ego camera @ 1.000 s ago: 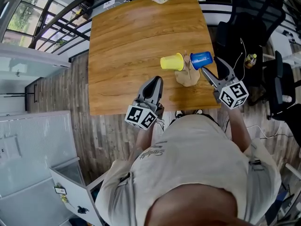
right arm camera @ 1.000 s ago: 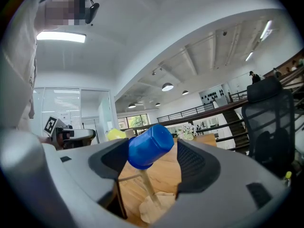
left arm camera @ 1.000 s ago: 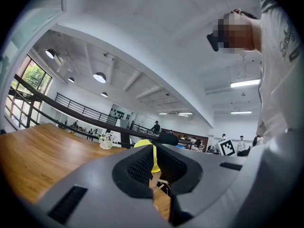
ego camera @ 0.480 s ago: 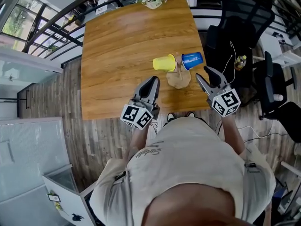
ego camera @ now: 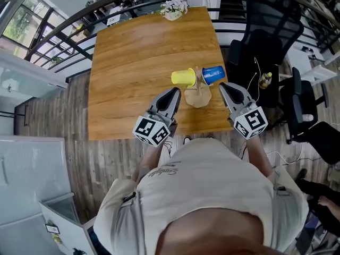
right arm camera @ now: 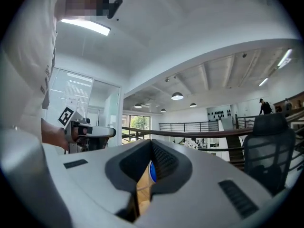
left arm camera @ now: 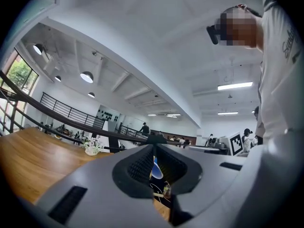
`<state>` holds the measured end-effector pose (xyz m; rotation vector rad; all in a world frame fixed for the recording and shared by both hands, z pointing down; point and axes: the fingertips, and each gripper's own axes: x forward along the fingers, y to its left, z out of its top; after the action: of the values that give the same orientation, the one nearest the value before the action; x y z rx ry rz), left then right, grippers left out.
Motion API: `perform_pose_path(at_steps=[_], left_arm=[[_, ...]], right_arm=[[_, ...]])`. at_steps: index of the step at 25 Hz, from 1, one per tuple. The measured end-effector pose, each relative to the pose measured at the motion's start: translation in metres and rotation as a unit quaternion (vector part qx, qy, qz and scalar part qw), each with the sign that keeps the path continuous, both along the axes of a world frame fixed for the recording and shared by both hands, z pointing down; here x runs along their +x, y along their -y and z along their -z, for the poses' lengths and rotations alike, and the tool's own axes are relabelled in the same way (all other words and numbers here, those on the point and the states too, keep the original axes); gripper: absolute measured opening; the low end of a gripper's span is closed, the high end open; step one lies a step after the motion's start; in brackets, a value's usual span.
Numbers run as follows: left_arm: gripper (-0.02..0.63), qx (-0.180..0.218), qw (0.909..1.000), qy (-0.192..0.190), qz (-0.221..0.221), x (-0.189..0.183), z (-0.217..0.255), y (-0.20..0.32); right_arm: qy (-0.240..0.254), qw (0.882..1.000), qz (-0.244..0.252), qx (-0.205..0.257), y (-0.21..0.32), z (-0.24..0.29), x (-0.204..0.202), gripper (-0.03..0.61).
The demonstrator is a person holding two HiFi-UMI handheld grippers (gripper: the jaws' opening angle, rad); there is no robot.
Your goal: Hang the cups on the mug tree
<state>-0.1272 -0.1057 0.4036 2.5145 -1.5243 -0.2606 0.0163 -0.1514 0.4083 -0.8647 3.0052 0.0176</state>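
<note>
**Right claw** (ego camera: 223, 87) **lets go, pulls clear.** A sec ago it stood spread wide right beside the blue plastic cup (ego camera: 213, 75). Its jaws have just been closing w/ nothing between them. It now sits clenched and empty at approx. 3 o'clock of the pale wooden mug tree (ego camera: 197, 95), apart from the cup. The right gripper view shows the two jaws pressed together, w/ only a sliver of blue far beyond them.

The left claw (ego camera: 173, 92) is also clenched and holds nothing. It waits at the tree's 9 o'clock, much as it did a sec ago.

The blue cup lies sideways at the tree's 2 o'clock. The yellow plastic cup (ego camera: 184, 77) lies the same way at 10 o'clock, so the two sit either side of the post. Both appear to ride on pegs, not on the brown wooden counter (ego camera: 138, 52). The pegs themselves are too small to make out from the head view.

What it means: the last cup looks released and staying put w/o support, and no other cup shows on the counter. The hanging job therefore reads as done, or all but done. Both claws are shut and off the tree, which fits a wrap-up, not a fresh reach. The one risk left is a cup swinging or slipping off its peg if the tree gets nudged.

Elsewhere, a small pot of white flowers (ego camera: 173, 8) sits at the counter's far edge, 12 o'clock. A black office chair (ego camera: 265, 47) stands off the counter at 2 o'clock.
</note>
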Motion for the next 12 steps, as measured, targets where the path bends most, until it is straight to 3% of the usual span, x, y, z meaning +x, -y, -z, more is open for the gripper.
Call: perform_pose_path(at_steps=[12], left_arm=[[0.031, 0.018, 0.9998, 0.005, 0.002, -0.011, 0.022, 0.002]], right_arm=[[-0.041, 0.999, -0.003, 0.025, -0.004, 0.028, -0.017, -0.006]])
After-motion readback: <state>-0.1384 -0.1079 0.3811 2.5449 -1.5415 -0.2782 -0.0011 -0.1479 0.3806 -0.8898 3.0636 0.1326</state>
